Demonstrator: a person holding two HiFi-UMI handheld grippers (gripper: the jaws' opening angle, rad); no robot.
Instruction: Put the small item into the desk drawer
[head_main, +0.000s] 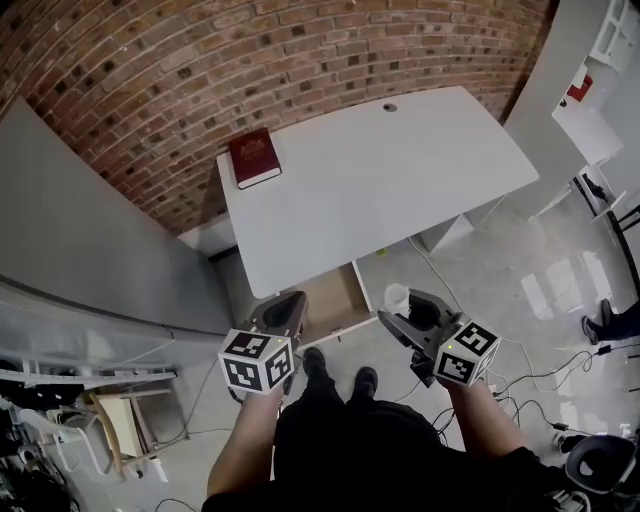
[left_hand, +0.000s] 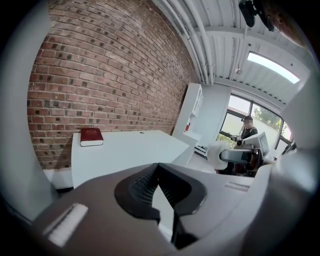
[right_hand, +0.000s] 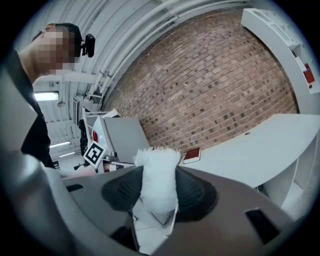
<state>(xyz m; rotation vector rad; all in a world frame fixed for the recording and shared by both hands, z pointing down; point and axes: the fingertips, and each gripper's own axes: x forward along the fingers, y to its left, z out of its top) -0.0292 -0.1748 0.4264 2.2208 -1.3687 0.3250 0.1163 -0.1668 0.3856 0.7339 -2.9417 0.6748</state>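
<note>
The right claw (head_main: 405, 308) pinches a small white fluffy item (head_main: 397, 296) between its dark ribbed pads. In the right gripper view the tuft (right_hand: 156, 172) fills the gap from pad to pad and sticks up above the tips. The left claw (head_main: 290, 302) carries nothing, and in the left gripper view its tips (left_hand: 159, 167) are pressed together, with only a thin slit showing lower down between the pads. The white counter (head_main: 380, 180) stands against a brick wall (head_main: 200, 60). Its top is bare except for a red book (head_main: 255, 157) lying flat at the far left corner. Under the counter's near edge, toward the near left corner, the drawer (head_main: 340, 295) is pulled out, and its pale wooden inside shows no contents. The item is off the counter, held in the air in front of the near edge and just beside the right side of the drawer, not inside it. The left claw hangs at the drawer's left front corner. The person's two dark shoes (head_main: 340, 370) stand on the floor between the claws, in front of the drawer.
</note>
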